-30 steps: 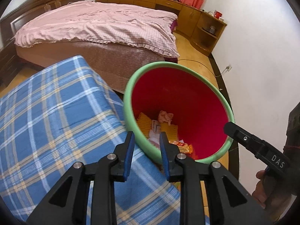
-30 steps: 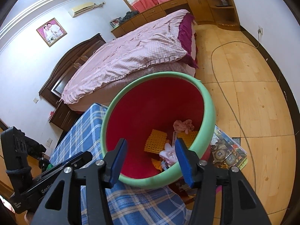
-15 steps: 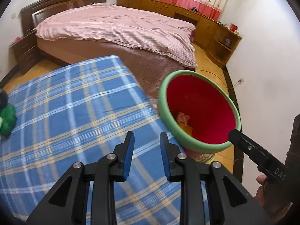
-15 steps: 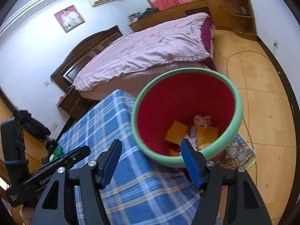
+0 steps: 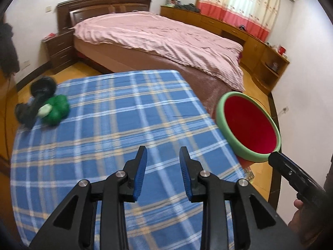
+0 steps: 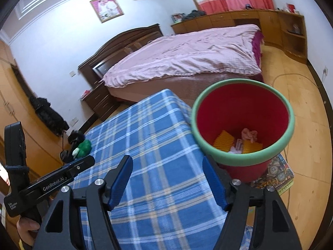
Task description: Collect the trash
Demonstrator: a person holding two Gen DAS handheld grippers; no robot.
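The bed (image 5: 166, 41) fills the far side of the room, well beyond both tongs. Nearer, the desk (image 5: 108, 125) under its blue checked cloth lies directly below and ahead of them. The red bin (image 6: 243, 123) with the green rim stands on the floor off the desk's right edge, just ahead of the right tongs (image 6: 167, 182) and to their right. Trash already lies at its bottom: yellow pieces, a pink scrap, some paper.

What is left to collect, by my reading, is the green bundle (image 5: 55, 110) at the desk's far left corner, touching a dark object (image 5: 35, 102) too blurred to name. It lies ahead and well to the left of the left tongs (image 5: 163, 174), and farther left still from the right pair, so the left hand is the nearer. It looks roundish, with no clear long axis.

The left tongs have just been opening and hold nothing; the gap is modest. The right tongs have also been opening, stand wide, and are empty.
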